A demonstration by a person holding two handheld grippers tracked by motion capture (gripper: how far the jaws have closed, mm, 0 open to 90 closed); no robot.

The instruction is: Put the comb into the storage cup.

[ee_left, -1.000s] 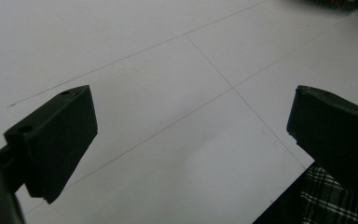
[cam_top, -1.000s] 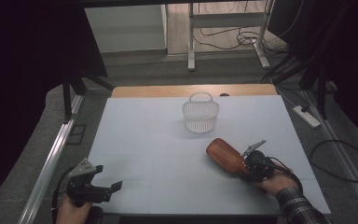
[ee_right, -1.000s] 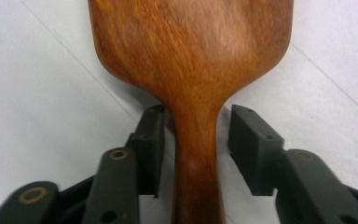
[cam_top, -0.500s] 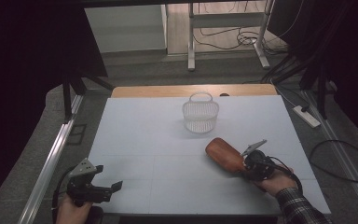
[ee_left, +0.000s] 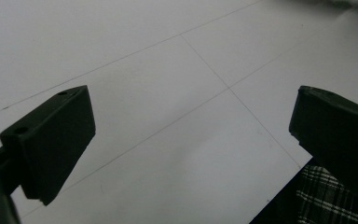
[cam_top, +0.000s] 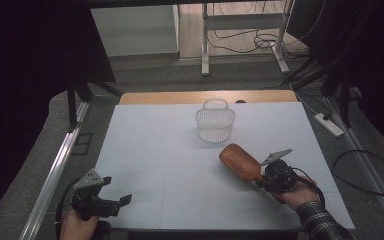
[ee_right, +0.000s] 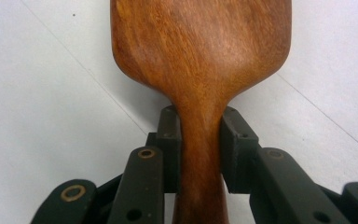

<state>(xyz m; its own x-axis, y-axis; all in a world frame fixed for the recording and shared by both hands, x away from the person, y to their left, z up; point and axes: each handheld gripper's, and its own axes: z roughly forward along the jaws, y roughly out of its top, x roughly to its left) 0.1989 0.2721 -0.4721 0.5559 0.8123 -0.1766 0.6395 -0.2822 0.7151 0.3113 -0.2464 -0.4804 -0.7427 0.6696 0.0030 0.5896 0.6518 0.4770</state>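
With its two black jaws pressed against either side of the brush handle, the right gripper (ee_right: 200,149) has just been closing and now grasps the brush (cam_top: 241,162) by the neck. The step in hand appears to be the pick-up: the grip is made, the lift is not yet evident. In the high view the brush lies on the white surface (cam_top: 155,150), right of centre, its wooden back upward and its head pointing toward the basket (cam_top: 215,121), which stands well apart nearer the far edge. The likely destination is that basket, though this is a judgement only. The next move calls for a clean lift without letting the handle slip or pivot between the pads, then a carry up and over the basket rim.

The left gripper (ee_left: 191,140) is released, jaws wide apart with nothing between them, and hovers near the front left corner of the surface.

Hard to make out: the bristle side faces down, so whether the head rests on the surface or is slightly raised cannot be told. The handle's end is cut off at the bottom edge of the right gripper view. The basket's contents, if any, cannot be judged.
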